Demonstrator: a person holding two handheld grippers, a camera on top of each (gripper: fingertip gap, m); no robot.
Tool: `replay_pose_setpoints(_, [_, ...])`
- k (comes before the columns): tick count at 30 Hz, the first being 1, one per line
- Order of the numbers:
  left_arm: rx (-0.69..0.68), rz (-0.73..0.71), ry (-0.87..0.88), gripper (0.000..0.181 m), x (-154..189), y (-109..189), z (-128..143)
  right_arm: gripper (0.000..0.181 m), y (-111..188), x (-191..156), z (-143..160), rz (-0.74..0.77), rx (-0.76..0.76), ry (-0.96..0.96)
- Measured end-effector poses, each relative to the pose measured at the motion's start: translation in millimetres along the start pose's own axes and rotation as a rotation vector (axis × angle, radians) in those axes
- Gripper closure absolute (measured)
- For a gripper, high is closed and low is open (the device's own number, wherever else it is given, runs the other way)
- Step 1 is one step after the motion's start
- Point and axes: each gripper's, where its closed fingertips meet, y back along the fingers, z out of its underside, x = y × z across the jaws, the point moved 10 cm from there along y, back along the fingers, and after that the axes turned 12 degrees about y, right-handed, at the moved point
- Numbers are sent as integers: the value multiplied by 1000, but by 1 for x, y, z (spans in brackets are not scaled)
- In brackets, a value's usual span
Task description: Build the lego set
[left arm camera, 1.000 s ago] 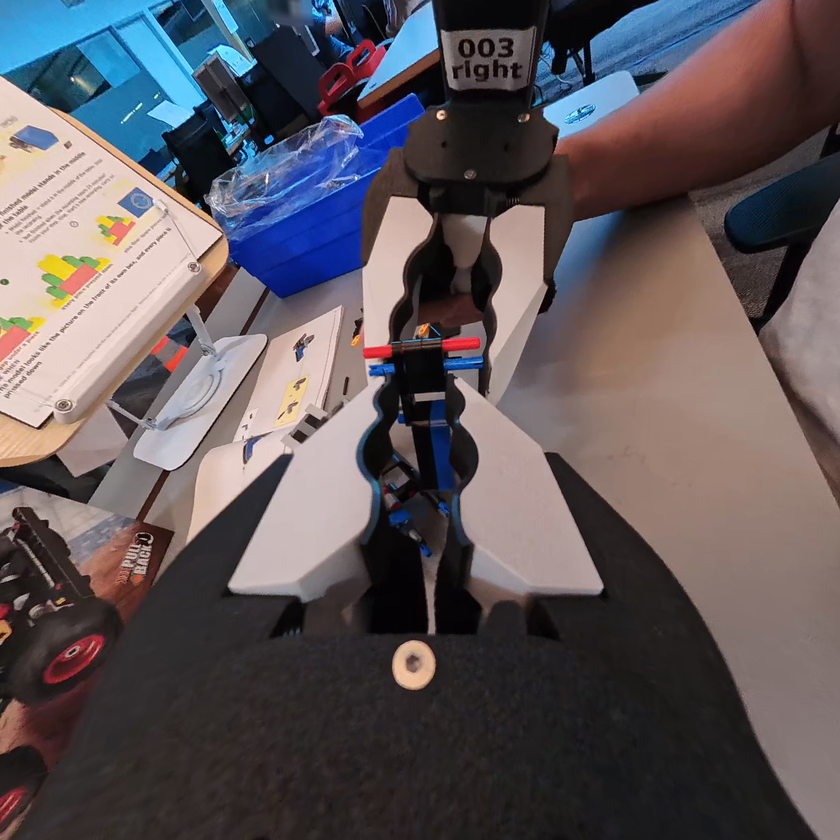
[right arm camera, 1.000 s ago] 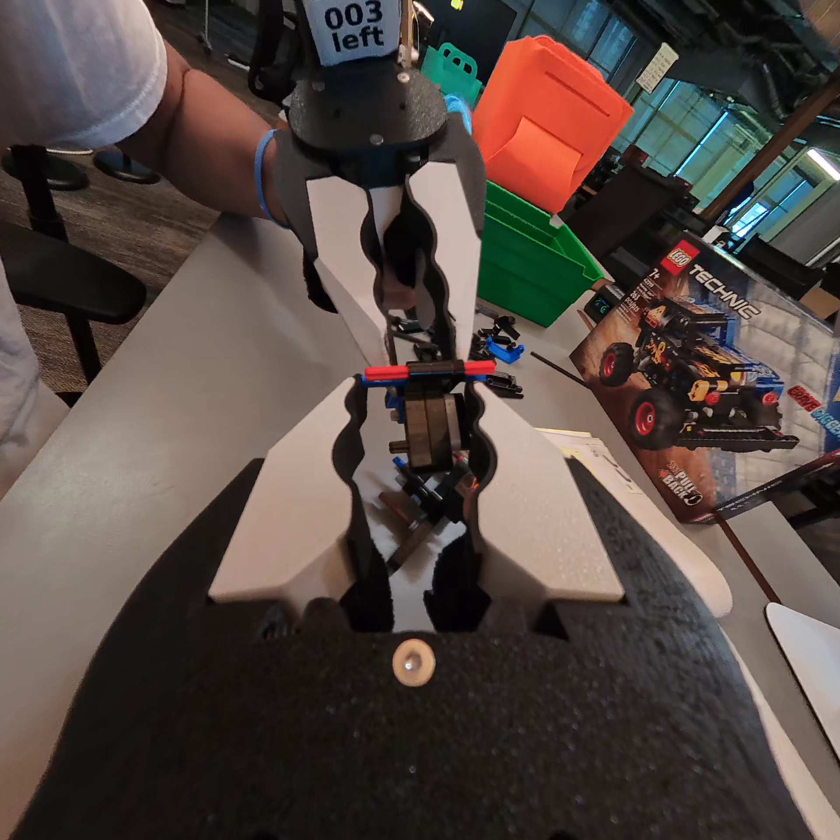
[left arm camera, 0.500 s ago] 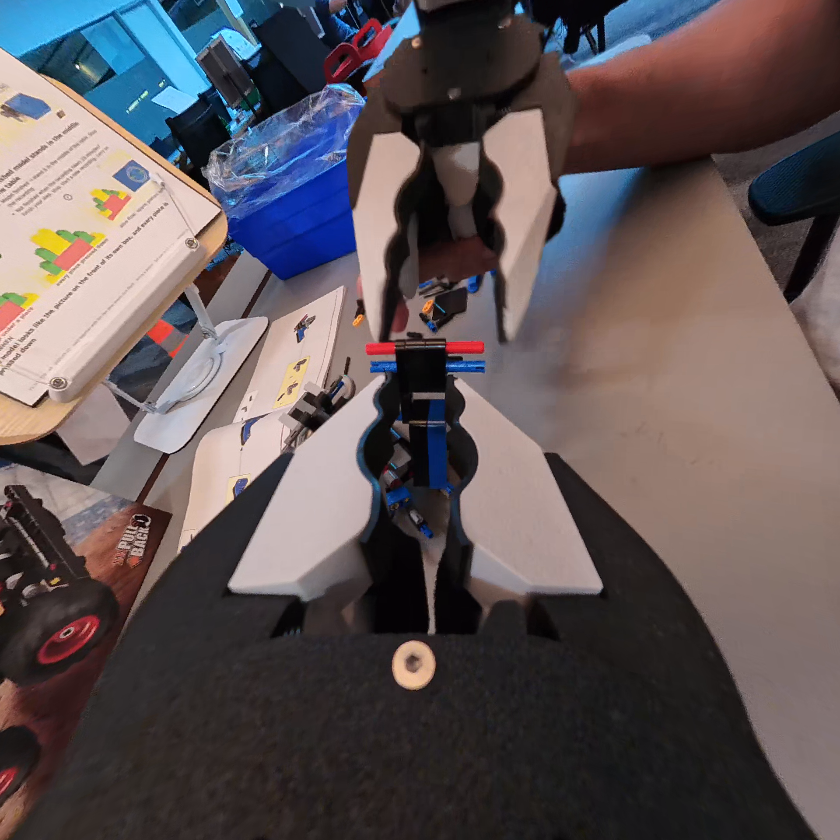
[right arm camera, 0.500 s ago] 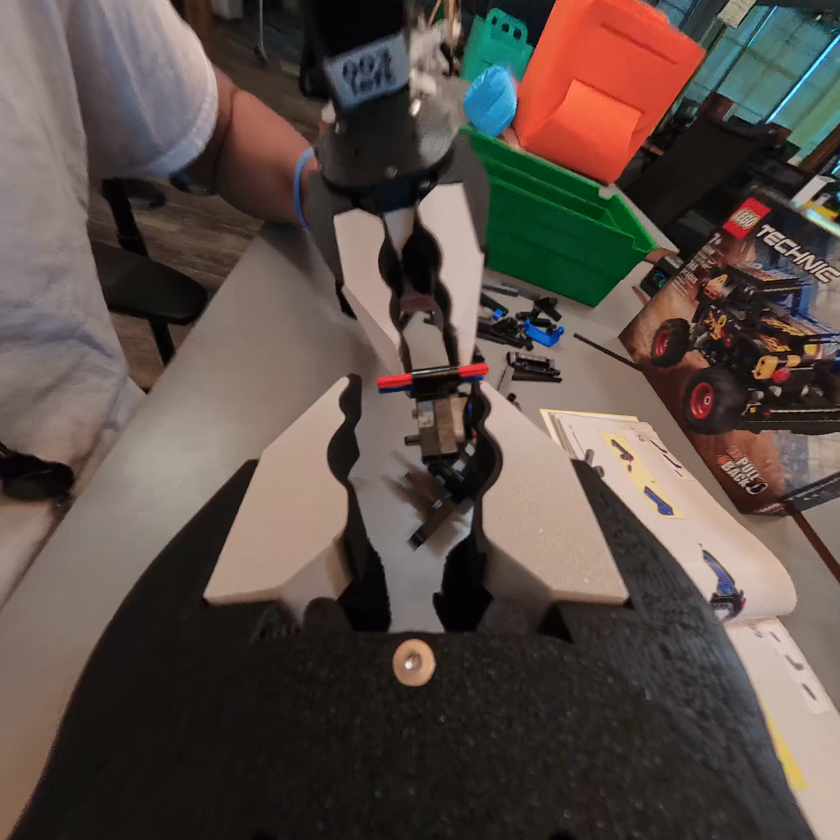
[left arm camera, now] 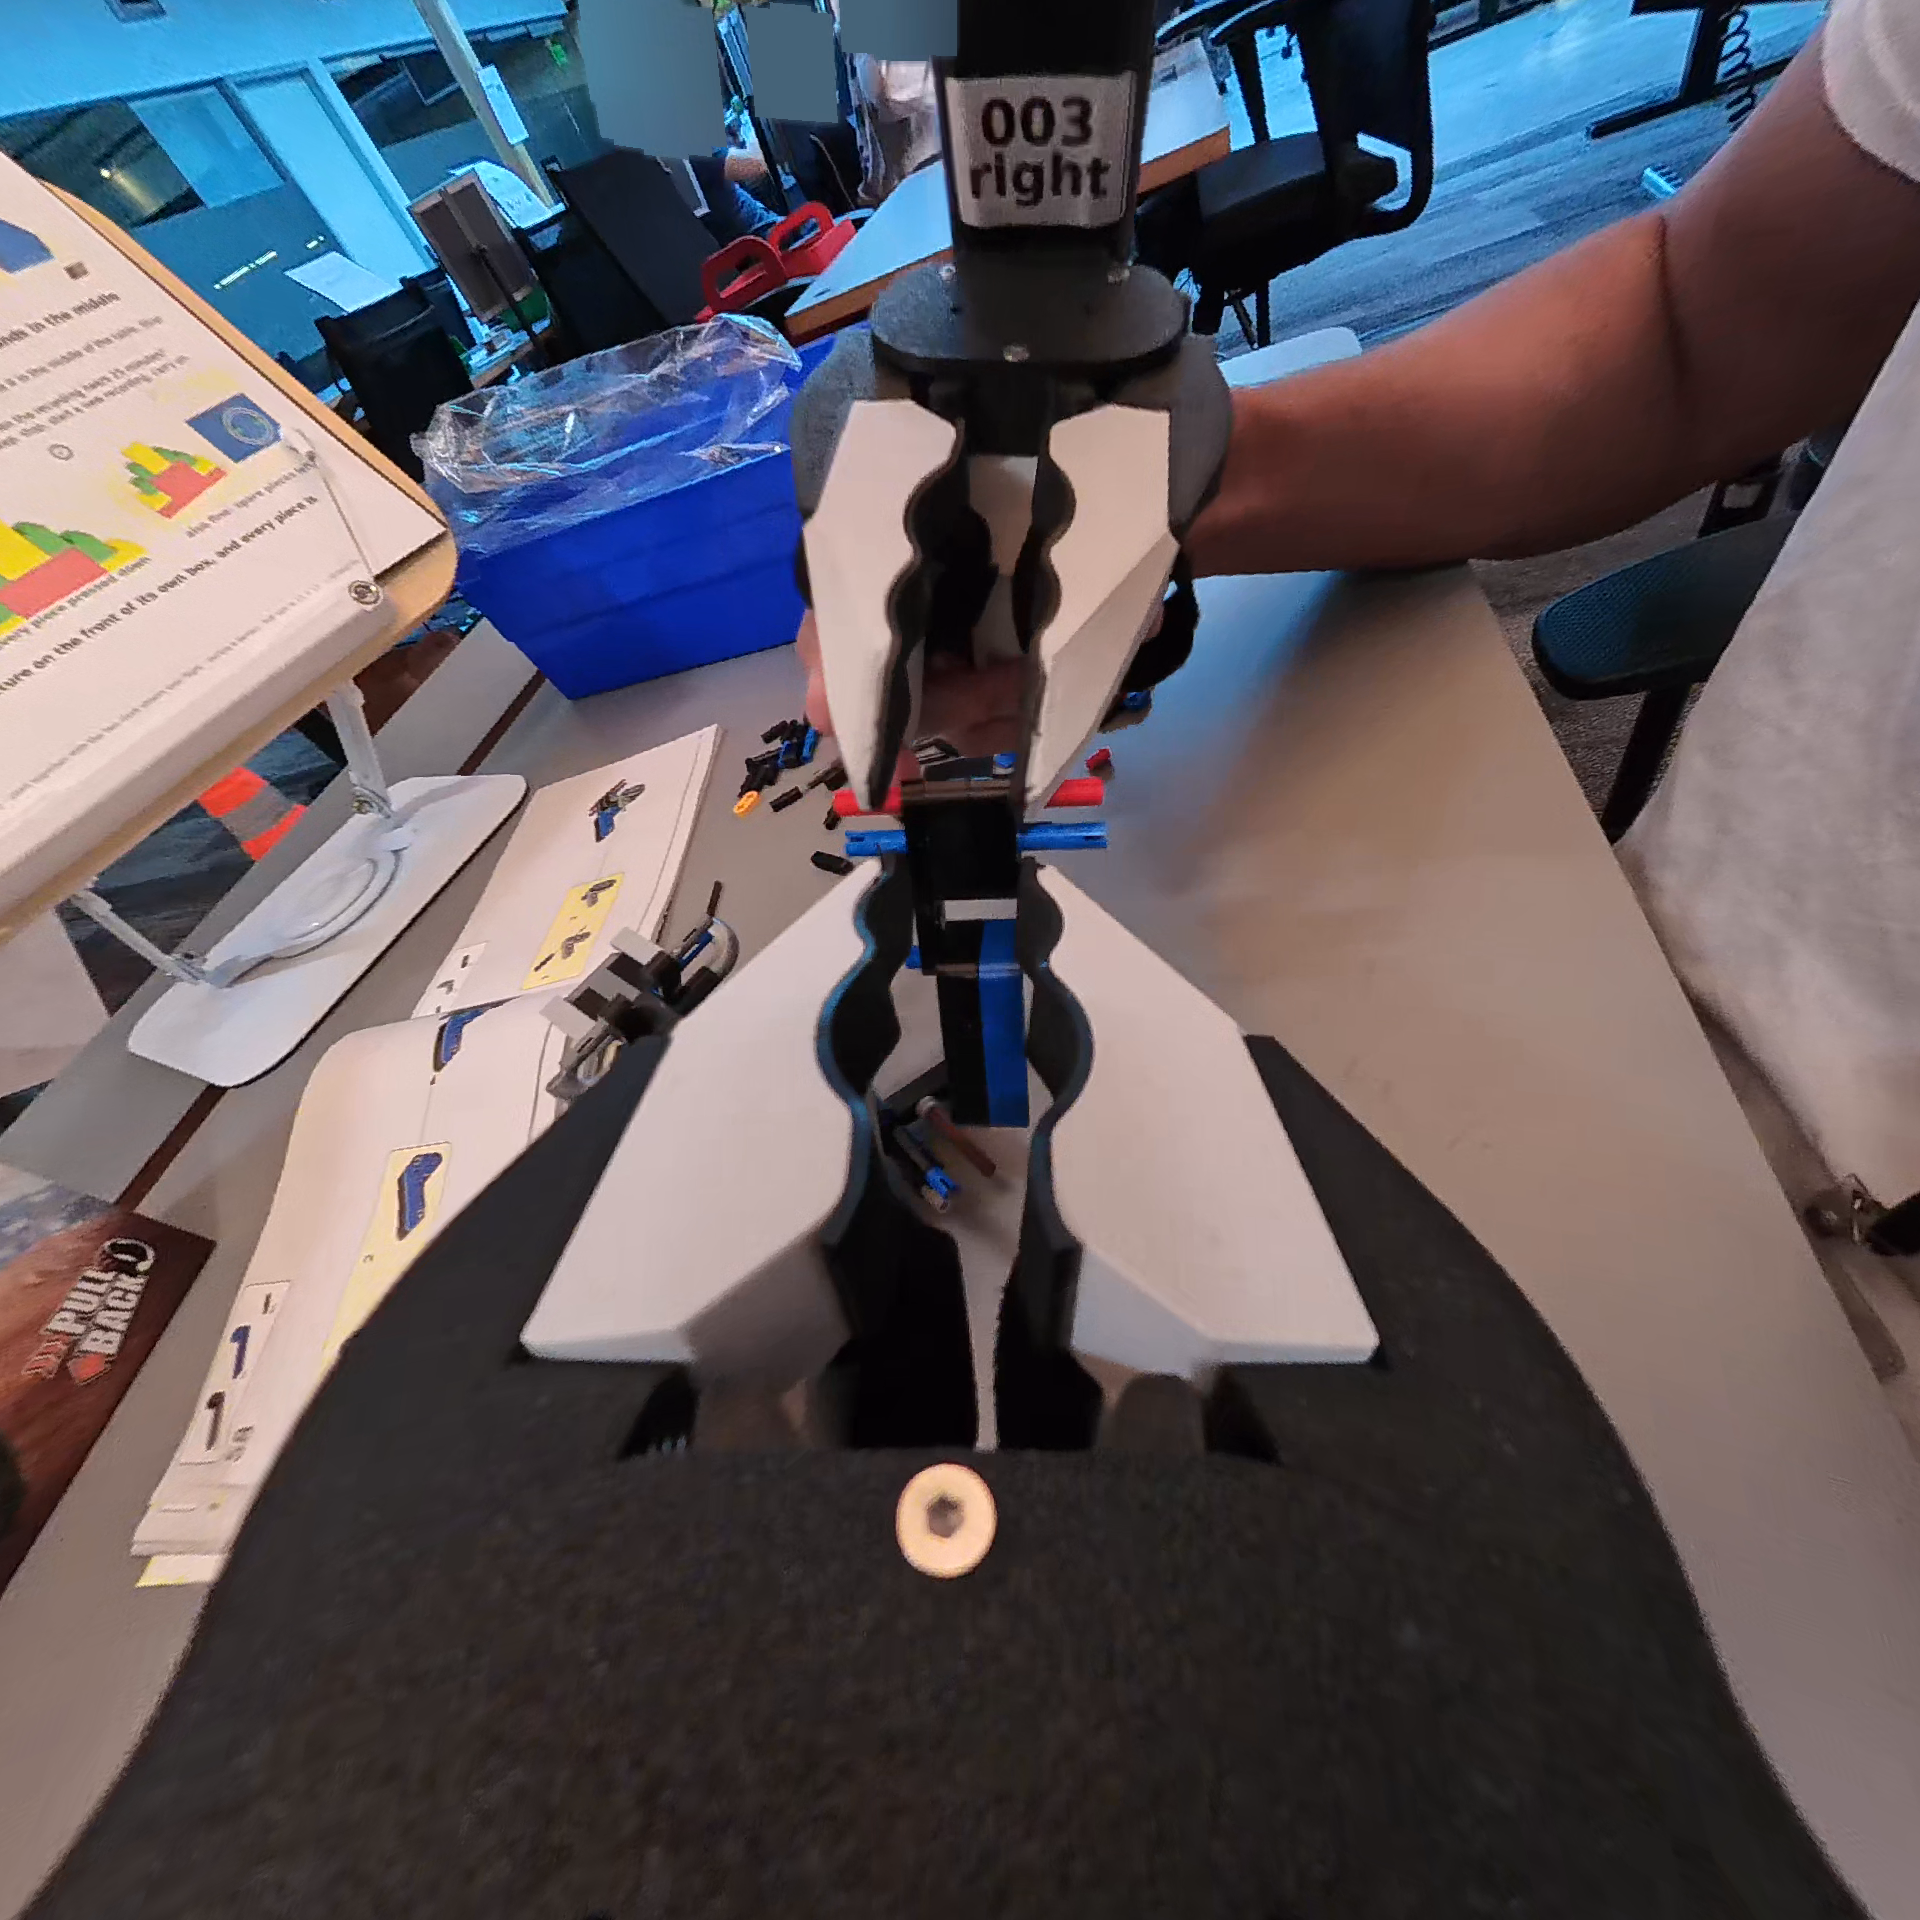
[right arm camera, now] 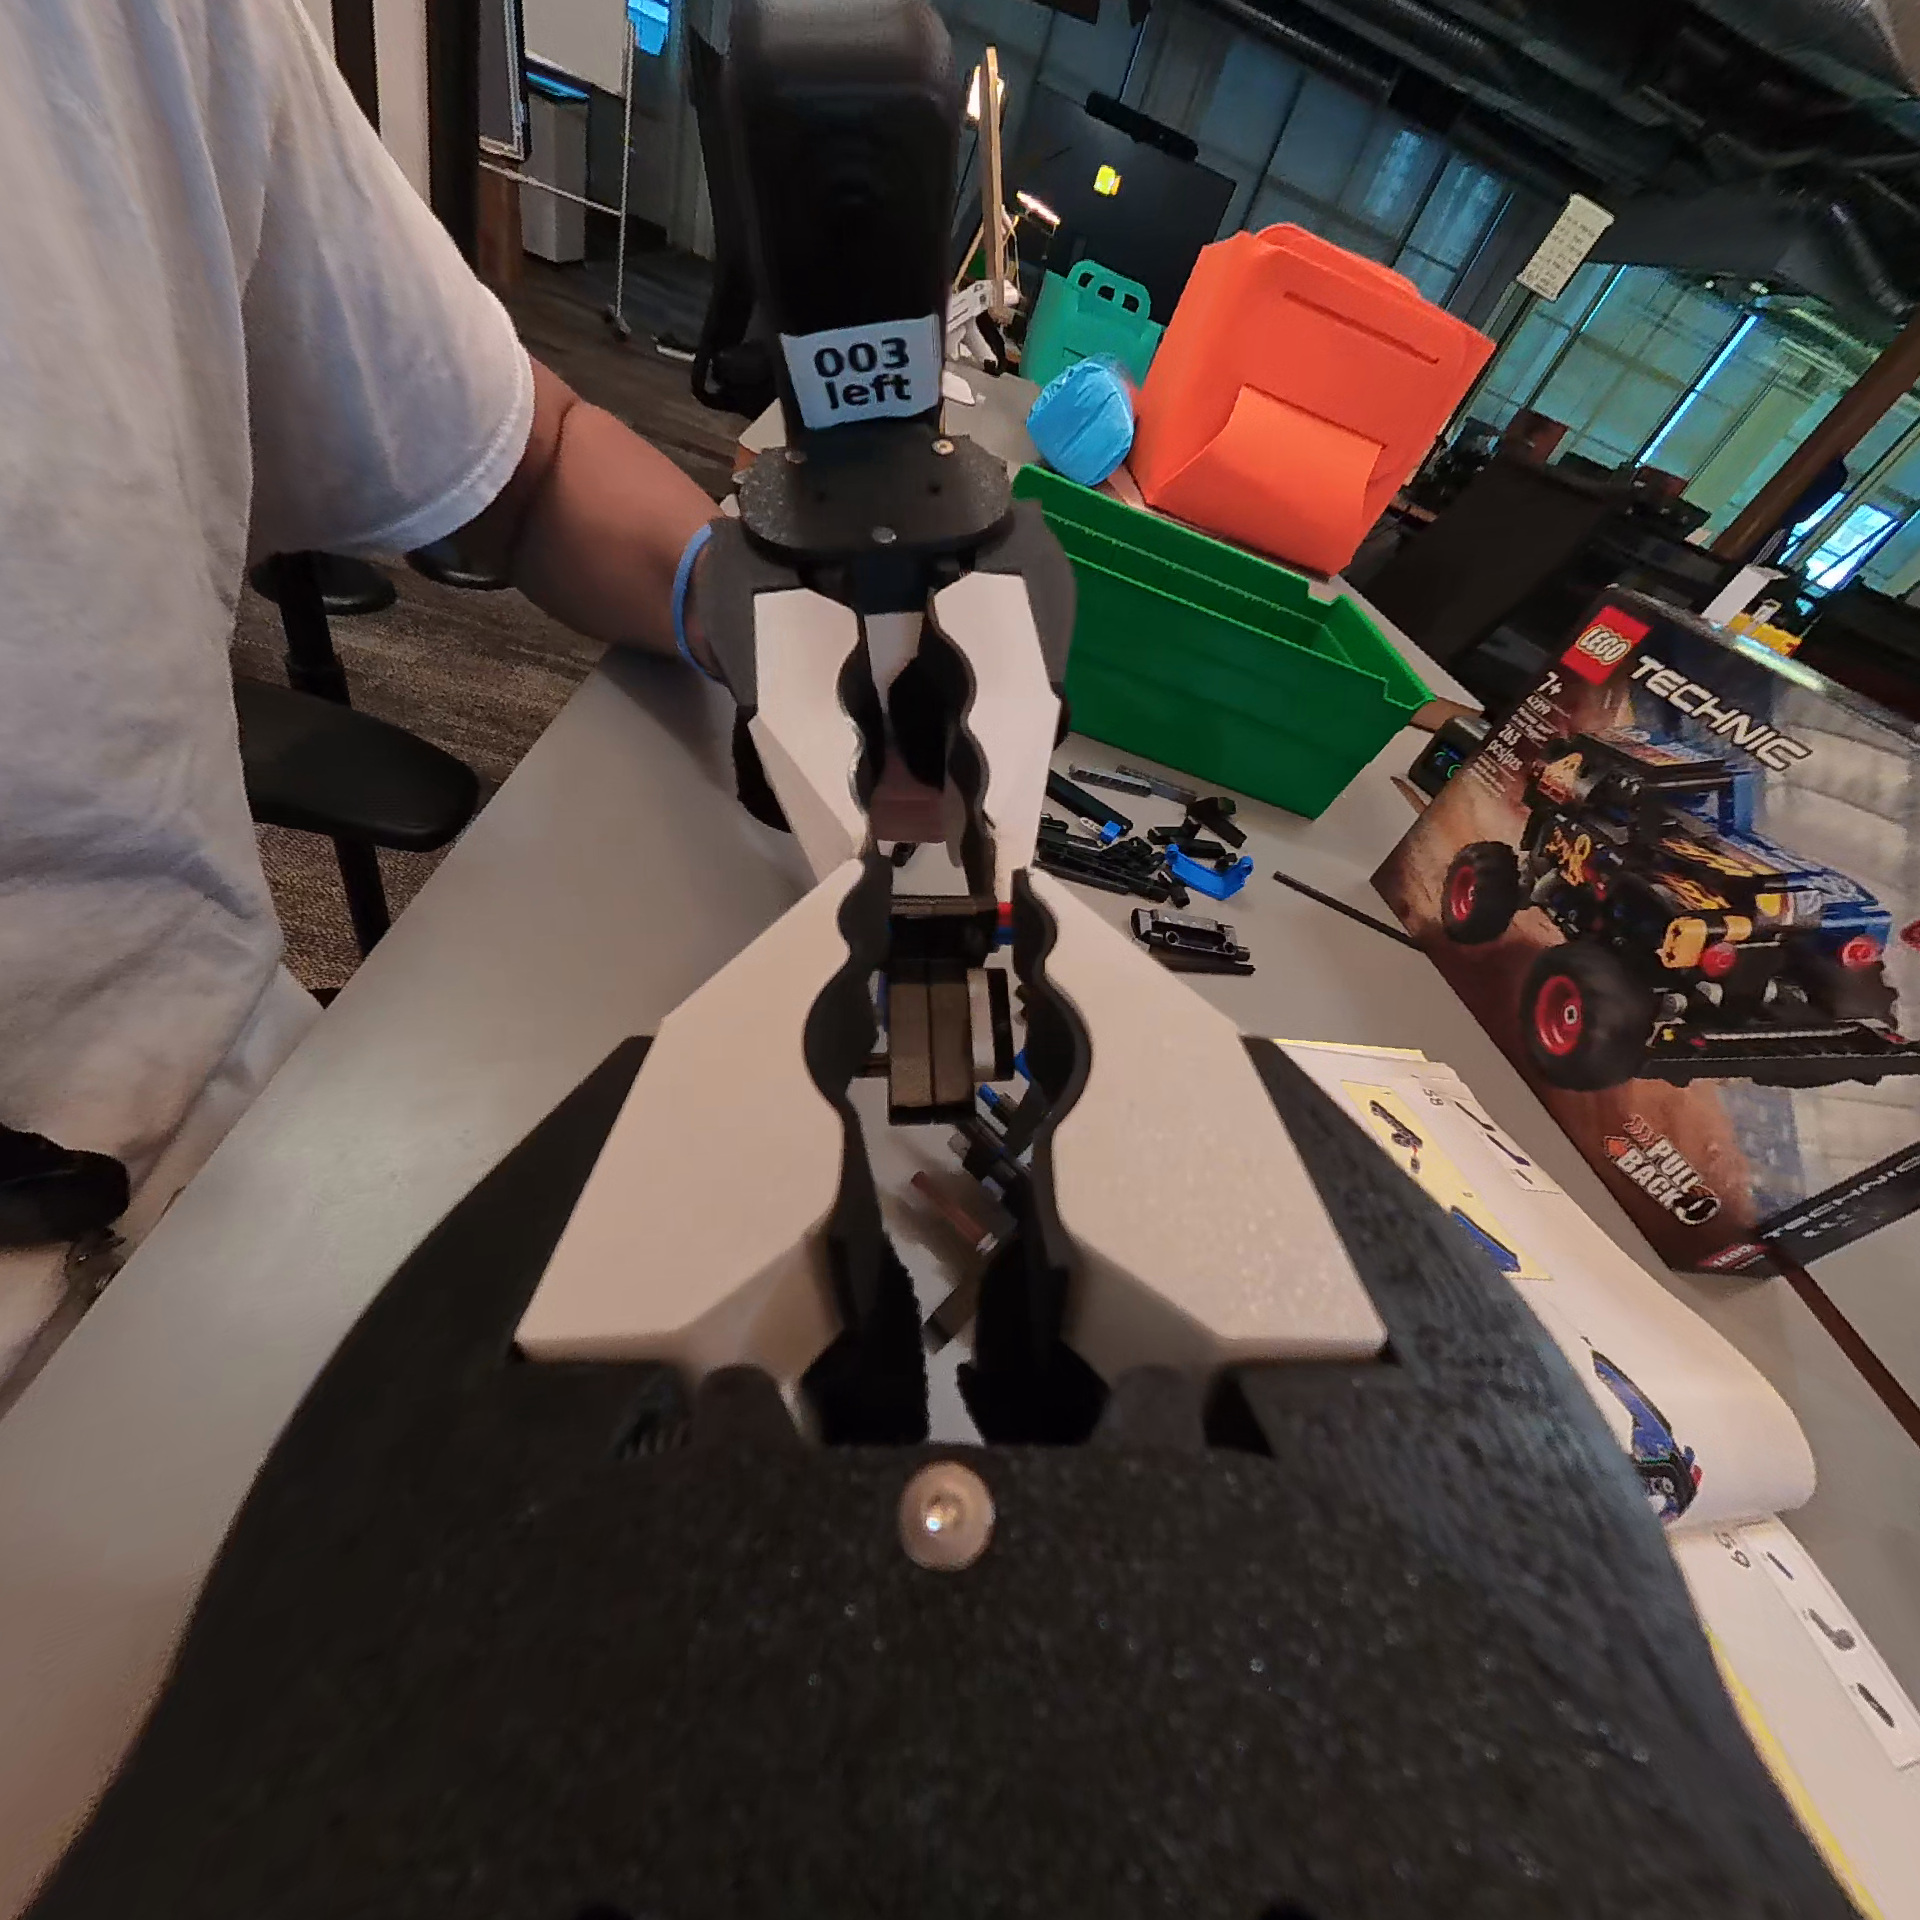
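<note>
Left gripper (left arm camera: 961, 914) clamped on a black and blue lego assembly (left arm camera: 971, 977), jaws nearly closed on its sides, the piece held upright in the air above the counter (left arm camera: 1351, 987). Red axle (left arm camera: 1075, 795) and blue axle (left arm camera: 1070, 833) sticking out sideways at the top end of the assembly. Right gripper (left arm camera: 961, 764) facing it from the opposite side, tips meeting the top end at the red axle, jaws set narrow around that end; cannot tell for sure whether squeezing or only touching. From the right wrist view, the same assembly (right arm camera: 940, 1039) sitting between the right gripper's (right arm camera: 940, 904) own white fingers (right arm camera: 748, 1039), with the left gripper (right arm camera: 914, 831) tip to tip beyond it.

Below the held piece, a few small loose parts (left arm camera: 930, 1153) lying on the counter. More loose black and blue pieces (right arm camera: 1143, 852) scattered toward the far side of the counter in front of a green bin (right arm camera: 1226, 665), an orange container (right arm camera: 1309, 384) behind that. Set box (right arm camera: 1683, 904) with a truck picture standing at the counter's right edge in the right wrist view, an open instruction booklet (right arm camera: 1621, 1351) just beside it. In the left wrist view, a blue bin (left arm camera: 644, 561) lined with clear plastic at the far edge, and a white stand (left arm camera: 312, 914) carrying a printed sheet at the left.
</note>
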Motion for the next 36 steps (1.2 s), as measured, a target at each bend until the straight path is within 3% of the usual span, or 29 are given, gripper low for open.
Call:
replay_pose_setpoints(11, [56,18,85,163,-6,2,4,160,6,1,5,53,56,63])
replay_pose_setpoints(20, [46,-24,-47,164,1,1,7,160,10,1,9,-67,-16,-9])
replay_pose_setpoints(36, [5,-47,-151,163,8,-2,10,164,5,-3,8,-99,-45,-3])
